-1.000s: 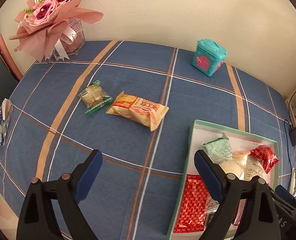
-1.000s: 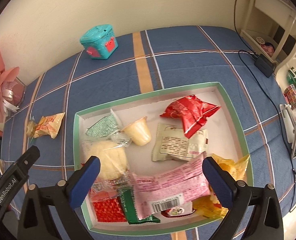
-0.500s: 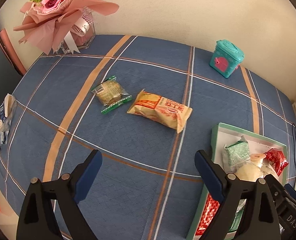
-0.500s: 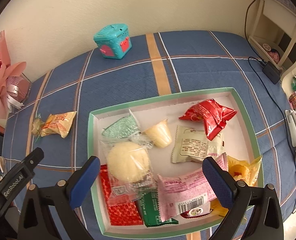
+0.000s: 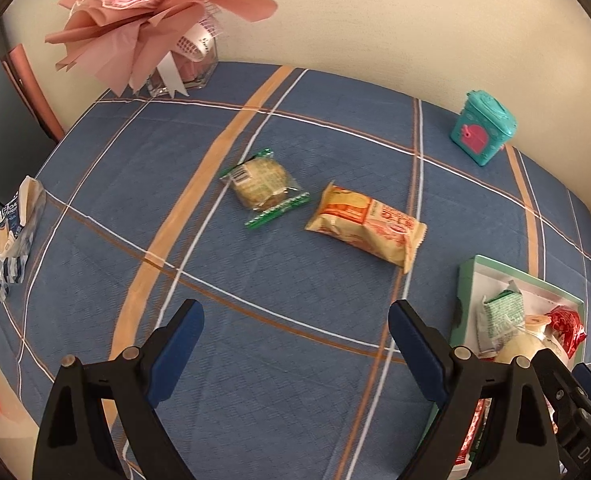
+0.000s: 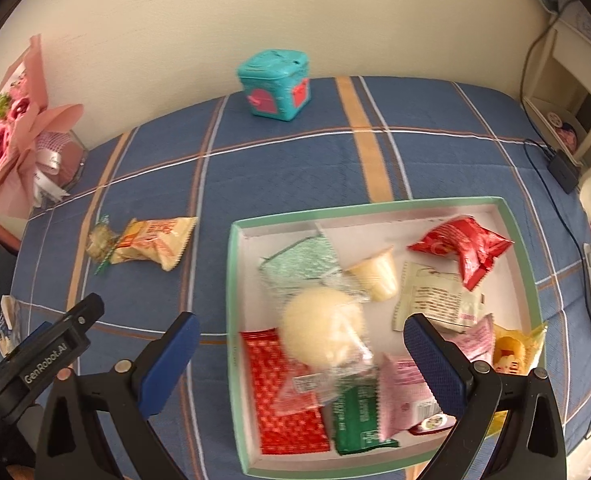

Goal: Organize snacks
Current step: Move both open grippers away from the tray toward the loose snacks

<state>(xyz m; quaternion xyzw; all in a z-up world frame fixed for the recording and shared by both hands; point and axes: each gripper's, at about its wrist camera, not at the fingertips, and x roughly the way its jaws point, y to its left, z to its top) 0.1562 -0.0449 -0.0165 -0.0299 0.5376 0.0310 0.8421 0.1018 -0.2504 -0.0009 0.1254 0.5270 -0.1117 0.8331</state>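
Observation:
Two snacks lie loose on the blue plaid tablecloth: a round biscuit in a clear green-edged wrapper [image 5: 261,190] and an orange-yellow packet [image 5: 365,228] to its right. Both show small in the right wrist view, the biscuit [image 6: 101,240] and the packet [image 6: 155,240]. A green-rimmed white tray [image 6: 231,292] holds several snacks, among them a red bag [image 6: 461,248] and a round bun [image 6: 321,326]. My left gripper [image 5: 295,344] is open and empty, short of the loose snacks. My right gripper [image 6: 301,354] is open and empty above the tray's near left part.
A teal toy box [image 5: 481,134] stands by the wall. A pink flower bouquet in a glass vase [image 5: 155,24] stands at the far left corner. A blue-white wrapper [image 5: 13,236] lies at the table's left edge. A black adapter and cable [image 6: 561,170] lie at the right.
My left gripper has swung left and forward, so the loose snacks sit nearer the centre and the tray slid to the right. My right gripper has moved left over the tray.

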